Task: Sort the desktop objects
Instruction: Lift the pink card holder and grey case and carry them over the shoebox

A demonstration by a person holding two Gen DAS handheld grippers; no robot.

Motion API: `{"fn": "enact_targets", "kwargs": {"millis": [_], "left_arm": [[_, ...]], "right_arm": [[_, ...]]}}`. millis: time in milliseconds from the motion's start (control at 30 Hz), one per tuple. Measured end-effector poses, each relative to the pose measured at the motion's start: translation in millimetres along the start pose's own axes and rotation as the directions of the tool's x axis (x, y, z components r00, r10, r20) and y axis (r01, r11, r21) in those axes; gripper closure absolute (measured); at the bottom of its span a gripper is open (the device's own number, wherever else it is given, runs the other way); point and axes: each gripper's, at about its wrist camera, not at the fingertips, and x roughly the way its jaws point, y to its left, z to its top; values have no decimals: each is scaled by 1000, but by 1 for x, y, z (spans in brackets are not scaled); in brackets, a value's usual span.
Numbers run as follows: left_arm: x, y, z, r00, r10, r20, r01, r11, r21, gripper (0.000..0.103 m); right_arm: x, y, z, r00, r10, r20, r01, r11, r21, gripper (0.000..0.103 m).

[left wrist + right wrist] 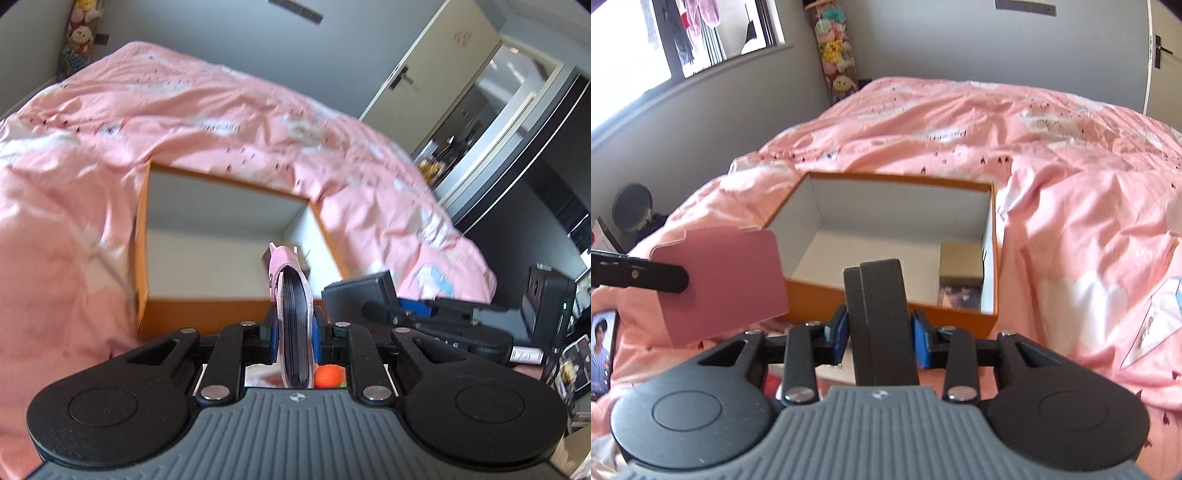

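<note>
With both loads held short of the orange box [894,314] on the pink bedspread [1071,184], each should be carried over the near wall before release. The left gripper [294,332] is clamped on a pink card holder [293,325], edge-on; the right gripper [881,328] is clamped on a dark grey case [882,325]. Only the right view shows the holder's flat pink face and the small tan box [961,260] in the box's far-right corner, which should be avoided. Only the left view shows an orange ball [328,376] underneath.
</note>
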Motion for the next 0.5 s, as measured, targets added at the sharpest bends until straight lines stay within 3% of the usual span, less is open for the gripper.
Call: {"fn": "enact_targets", "kwargs": {"millis": [267, 367, 500], "left_arm": [[50, 12, 43, 996, -31, 89, 41, 993, -109, 84], [81, 28, 48, 997, -33, 71, 47, 980, -193, 84], [124, 51, 45, 1000, 5, 14, 0, 955, -297, 84]], "right_arm": [[20, -21, 34, 995, -73, 61, 70, 996, 54, 65], [39, -32, 41, 996, -83, 43, 79, 994, 80, 65], [63, -43, 45, 996, -90, 8, 89, 991, 95, 65]]}}
